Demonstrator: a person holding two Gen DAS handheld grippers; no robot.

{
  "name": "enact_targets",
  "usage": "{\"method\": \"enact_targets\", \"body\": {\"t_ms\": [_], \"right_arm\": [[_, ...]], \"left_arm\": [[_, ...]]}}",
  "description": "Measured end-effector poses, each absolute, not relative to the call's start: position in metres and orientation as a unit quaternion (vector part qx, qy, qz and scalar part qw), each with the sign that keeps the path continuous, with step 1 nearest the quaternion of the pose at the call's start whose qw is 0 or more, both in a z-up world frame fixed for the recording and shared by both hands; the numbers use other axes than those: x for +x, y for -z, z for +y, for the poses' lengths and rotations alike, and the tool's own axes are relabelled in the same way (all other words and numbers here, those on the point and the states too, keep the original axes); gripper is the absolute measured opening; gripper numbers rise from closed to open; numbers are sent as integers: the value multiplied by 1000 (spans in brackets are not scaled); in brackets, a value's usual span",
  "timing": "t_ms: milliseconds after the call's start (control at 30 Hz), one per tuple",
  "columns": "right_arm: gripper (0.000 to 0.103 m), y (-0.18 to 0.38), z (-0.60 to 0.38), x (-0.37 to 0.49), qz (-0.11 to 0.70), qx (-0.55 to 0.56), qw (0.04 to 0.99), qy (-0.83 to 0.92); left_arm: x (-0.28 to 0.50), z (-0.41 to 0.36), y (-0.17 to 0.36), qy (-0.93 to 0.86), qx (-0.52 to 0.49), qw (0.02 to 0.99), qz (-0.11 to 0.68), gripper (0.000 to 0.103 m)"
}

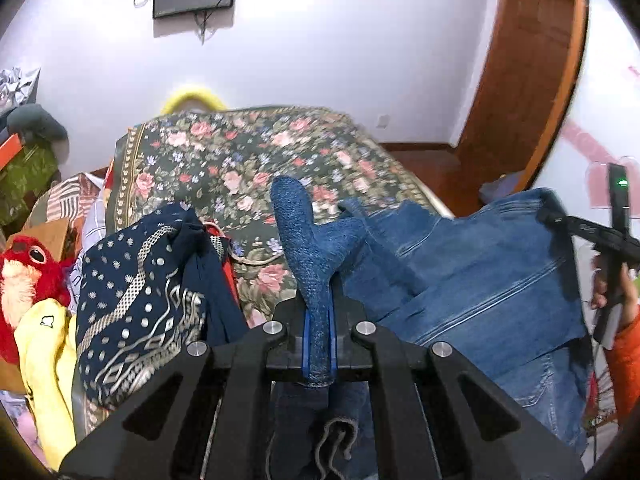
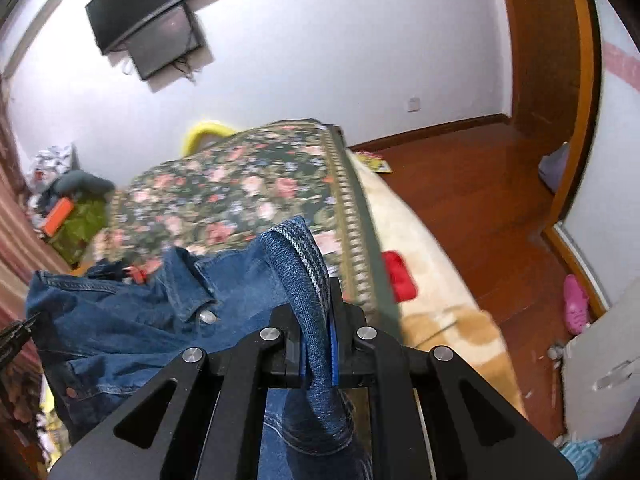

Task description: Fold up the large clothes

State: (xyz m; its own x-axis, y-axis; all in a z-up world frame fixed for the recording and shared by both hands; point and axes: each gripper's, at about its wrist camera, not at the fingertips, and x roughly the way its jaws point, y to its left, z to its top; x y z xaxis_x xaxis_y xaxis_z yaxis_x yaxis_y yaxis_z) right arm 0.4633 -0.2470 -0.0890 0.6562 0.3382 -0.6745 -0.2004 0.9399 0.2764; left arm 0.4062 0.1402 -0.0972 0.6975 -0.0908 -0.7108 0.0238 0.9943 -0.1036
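Both tools clamped on denim jacket [image 1: 472, 264] edges: left tool [image 1: 319, 340], right tool [image 2: 318, 344]; thin pinches may slip, dropping it onto bed [image 2: 240, 184].

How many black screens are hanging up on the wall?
2. The upper screen hangs high on the white wall; the lower screen sits just beneath it, partly overlapped, with cables dangling below. None seem hidden.

The denim jacket [image 2: 132, 320] runs off the frame's bottom; the floral bedspread [image 2: 240, 184] is blurred.
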Motion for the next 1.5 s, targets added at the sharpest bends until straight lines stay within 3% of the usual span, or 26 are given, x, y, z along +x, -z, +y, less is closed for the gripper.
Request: {"method": "enact_targets", "body": {"t_ms": [333, 467, 533, 600, 667, 967, 1133, 1200, 1367, 1500], "right_arm": [[8, 179, -260, 515, 479, 55, 872, -83], [16, 188, -263, 513, 480, 40, 873, -77], [21, 184, -265, 509, 480, 35, 873, -72], [33, 179, -268, 507, 486, 41, 870, -76], [38, 172, -270, 504, 483, 51, 870, -84], [41, 106, -263, 453, 430, 53, 892, -127], [42, 69, -253, 412, 387, 51, 908, -153], [53, 61, -248, 401, 377, 47, 911, -160], [66, 51, -234, 361, 353, 21, 918, -178], [69, 63, -225, 336, 366, 7, 912, -185]], "left_arm": [[479, 190, 177, -54, -87, 882, 460, 6], [479, 190, 185, -70, -72, 881, 462, 8], [477, 190, 185, -69, -70, 881, 462, 9], [474, 190, 182, -70, -69, 881, 463, 11], [469, 189, 177, -69, -67, 881, 464, 21], [424, 165, 131, -36, -38, 896, 441, 50], [391, 152, 106, -17, -32, 905, 424, 51], [378, 151, 99, -10, -37, 907, 420, 54], [343, 149, 93, 1, -41, 907, 420, 58], [316, 148, 103, 12, -48, 900, 433, 66]]}}
